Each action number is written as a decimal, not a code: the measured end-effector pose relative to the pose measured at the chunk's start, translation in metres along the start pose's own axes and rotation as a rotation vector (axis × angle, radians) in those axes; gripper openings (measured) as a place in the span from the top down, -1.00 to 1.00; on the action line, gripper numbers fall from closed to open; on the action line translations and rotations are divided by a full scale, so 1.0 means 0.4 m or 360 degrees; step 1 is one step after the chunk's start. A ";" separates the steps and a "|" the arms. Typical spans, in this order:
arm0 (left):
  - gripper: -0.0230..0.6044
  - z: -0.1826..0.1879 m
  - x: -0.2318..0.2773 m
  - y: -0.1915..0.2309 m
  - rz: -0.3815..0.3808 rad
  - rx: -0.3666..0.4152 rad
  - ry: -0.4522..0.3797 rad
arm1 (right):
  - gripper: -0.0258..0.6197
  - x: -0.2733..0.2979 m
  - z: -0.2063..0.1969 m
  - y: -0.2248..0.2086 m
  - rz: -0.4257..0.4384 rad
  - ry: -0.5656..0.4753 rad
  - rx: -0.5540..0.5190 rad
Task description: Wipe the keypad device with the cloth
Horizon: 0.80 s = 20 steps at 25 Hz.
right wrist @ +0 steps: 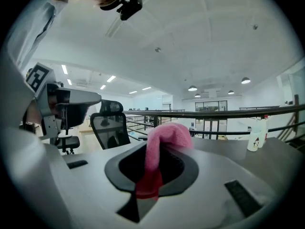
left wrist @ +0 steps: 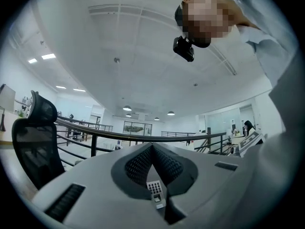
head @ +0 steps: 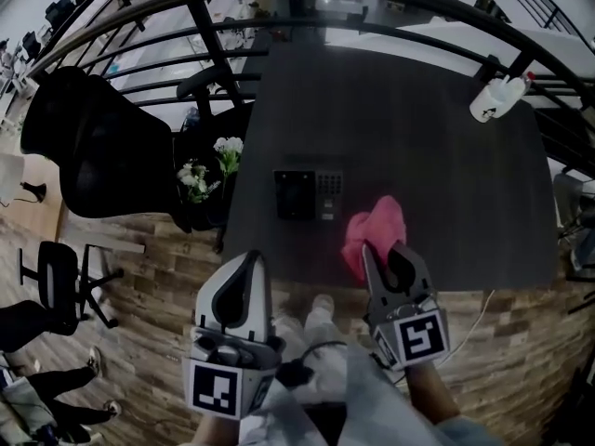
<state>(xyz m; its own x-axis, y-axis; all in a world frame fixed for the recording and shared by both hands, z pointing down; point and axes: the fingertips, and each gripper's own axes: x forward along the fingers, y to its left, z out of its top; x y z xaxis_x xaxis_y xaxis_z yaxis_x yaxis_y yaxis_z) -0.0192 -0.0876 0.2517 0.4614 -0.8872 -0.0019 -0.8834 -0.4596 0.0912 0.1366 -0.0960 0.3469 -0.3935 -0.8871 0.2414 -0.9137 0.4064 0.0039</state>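
There is one dark table (head: 437, 175), and three single things show against it: one keypad device (head: 309, 194) near the middle of the head view, one pink cloth (head: 376, 226) at four o'clock from it, and one white spray bottle (head: 497, 98) far out at two o'clock. Two grippers show, the left gripper (head: 247, 260) at seven o'clock and the right gripper (head: 386, 254) at five. Off the table I count two black office chairs, a large mesh chair (head: 88, 147) at nine o'clock and a small chair (head: 58, 282) at eight, plus one bunch of white flowers (head: 209, 170) at nine o'clock from the keypad device.
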 end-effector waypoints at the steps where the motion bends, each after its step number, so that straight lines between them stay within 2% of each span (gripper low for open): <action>1: 0.89 -0.006 0.005 0.010 0.0023 0.0010 0.0011 | 0.75 0.011 -0.015 -0.009 -0.0018 0.0034 -0.0004; 3: 0.89 -0.019 0.015 0.030 0.0050 0.0018 0.0036 | 0.75 0.036 -0.048 -0.026 -0.0049 0.0102 0.0000; 11: 0.89 -0.065 0.042 0.098 0.0047 0.0027 0.0135 | 0.75 0.154 -0.128 -0.051 -0.0100 0.0207 0.0042; 20: 0.89 -0.076 0.047 0.182 0.0073 0.0012 0.0163 | 0.75 0.308 -0.166 -0.021 -0.0060 0.0307 -0.0024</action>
<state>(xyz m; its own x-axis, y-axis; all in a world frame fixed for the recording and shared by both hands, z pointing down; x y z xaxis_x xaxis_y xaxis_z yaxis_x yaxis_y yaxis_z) -0.0723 -0.1364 0.2886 0.4259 -0.8988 0.1037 -0.9043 -0.4191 0.0812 0.1026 -0.1940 0.4410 -0.3313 -0.8439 0.4221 -0.9251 0.3784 0.0305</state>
